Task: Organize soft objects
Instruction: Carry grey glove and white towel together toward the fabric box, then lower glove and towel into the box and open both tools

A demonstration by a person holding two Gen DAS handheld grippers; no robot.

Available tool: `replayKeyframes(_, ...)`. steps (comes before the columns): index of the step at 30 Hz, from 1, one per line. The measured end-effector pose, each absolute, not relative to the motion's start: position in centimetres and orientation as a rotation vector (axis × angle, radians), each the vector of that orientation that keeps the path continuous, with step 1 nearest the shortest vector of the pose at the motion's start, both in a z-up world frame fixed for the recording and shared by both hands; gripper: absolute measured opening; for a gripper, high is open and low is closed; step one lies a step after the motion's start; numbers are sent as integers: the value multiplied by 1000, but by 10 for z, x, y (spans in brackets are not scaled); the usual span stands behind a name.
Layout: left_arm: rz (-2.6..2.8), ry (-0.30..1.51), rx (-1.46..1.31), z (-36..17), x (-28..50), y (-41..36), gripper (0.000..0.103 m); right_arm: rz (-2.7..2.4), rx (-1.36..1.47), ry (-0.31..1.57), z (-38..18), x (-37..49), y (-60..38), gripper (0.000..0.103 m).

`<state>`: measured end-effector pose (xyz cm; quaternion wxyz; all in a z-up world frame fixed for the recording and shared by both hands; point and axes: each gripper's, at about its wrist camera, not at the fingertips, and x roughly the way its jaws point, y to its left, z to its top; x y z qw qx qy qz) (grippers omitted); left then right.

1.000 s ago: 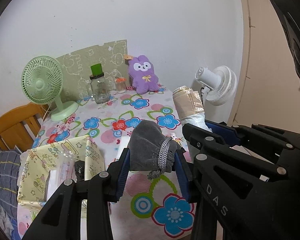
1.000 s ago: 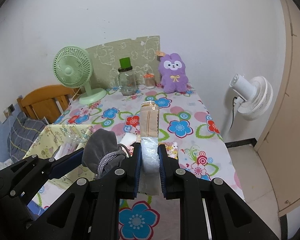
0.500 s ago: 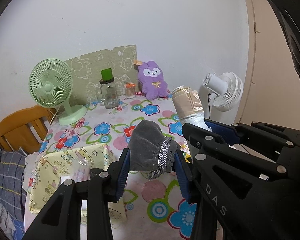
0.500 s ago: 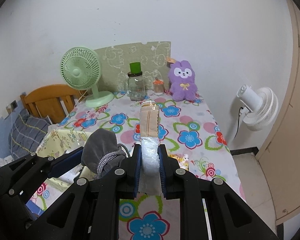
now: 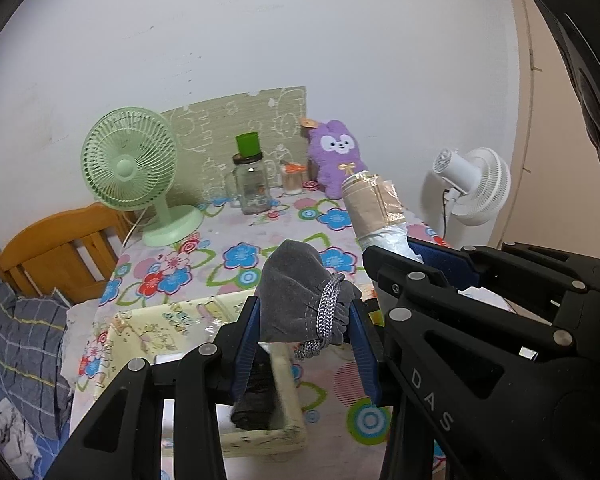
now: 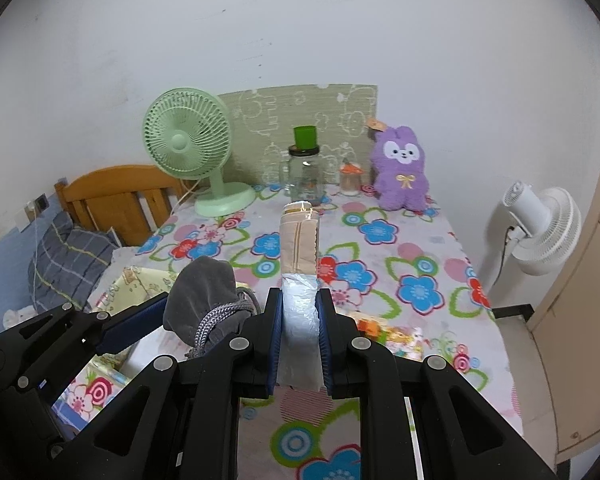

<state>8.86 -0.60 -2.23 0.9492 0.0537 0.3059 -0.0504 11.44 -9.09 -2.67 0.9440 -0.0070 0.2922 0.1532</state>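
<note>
Left wrist view: my left gripper [image 5: 305, 322], clamped on the grey pouch [image 5: 300, 300], has moved over the yellow box [image 5: 260, 436] at 6 o'clock, my right gripper [image 6: 299, 322] pinching the beige roll [image 6: 299, 248], so drop-off looks next.

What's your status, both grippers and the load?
Left gripper shut on grey pouch, above yellow box. Right gripper shut on wrapped roll. Nothing blocking.

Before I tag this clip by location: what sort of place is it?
Probably a bedroom or small living room at home. A wooden headboard with a plaid pillow sits beside a table under a flowered tablecloth, which carries a purple plush bunny and a green desk fan.
</note>
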Motion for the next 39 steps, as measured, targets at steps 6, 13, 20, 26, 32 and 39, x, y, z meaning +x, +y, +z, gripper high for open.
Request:
replayKeyframes(6, -66, 629, 110, -24, 91, 14, 45, 347, -19, 604, -30, 121, -70, 20)
replayKeyframes(13, -29, 640, 108, -28, 92, 36, 45, 383, -24, 613, -34, 127, -46, 20)
replayKeyframes(20, 4, 662, 101, -36, 97, 57, 45, 419, -29, 640, -44, 134, -23, 20)
replayKeyframes(26, 35, 686, 93, -46, 101, 75, 45, 453, -26, 672, -54, 141, -4, 20)
replayKeyframes(32, 78, 720, 76, -59, 106, 92, 45, 486, -21, 715, -66, 147, 12, 20)
replayKeyframes(39, 129, 761, 69, -75, 108, 111, 45, 519, -29, 764, -82, 151, 33, 20)
